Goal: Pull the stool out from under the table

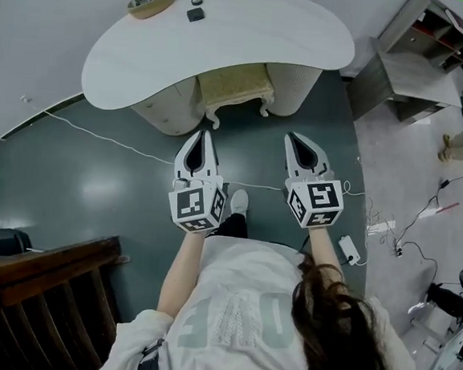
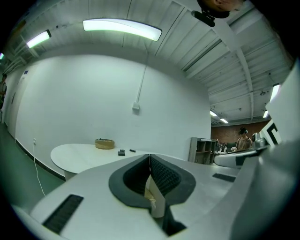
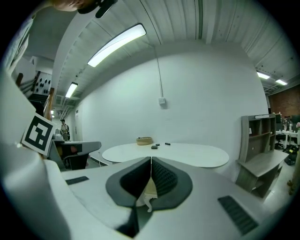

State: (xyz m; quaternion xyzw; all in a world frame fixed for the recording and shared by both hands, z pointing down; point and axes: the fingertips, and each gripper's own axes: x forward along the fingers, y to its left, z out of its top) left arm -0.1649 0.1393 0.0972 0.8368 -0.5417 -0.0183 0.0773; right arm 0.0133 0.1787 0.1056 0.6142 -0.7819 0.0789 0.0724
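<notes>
Cream stool (image 1: 236, 90) under table (image 1: 252, 37) from head view, ceiling lights (image 2: 122, 29) from gripper views

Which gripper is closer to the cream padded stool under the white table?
Left. The left gripper is in front of the cream padded stool, near its front leg; the right gripper is off to its right.

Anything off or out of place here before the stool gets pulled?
One thing: a loose white cable lies across the floor between the person and the stool, likely in its path. The stool looks upright, tucked under the table; nothing spilled.
</notes>
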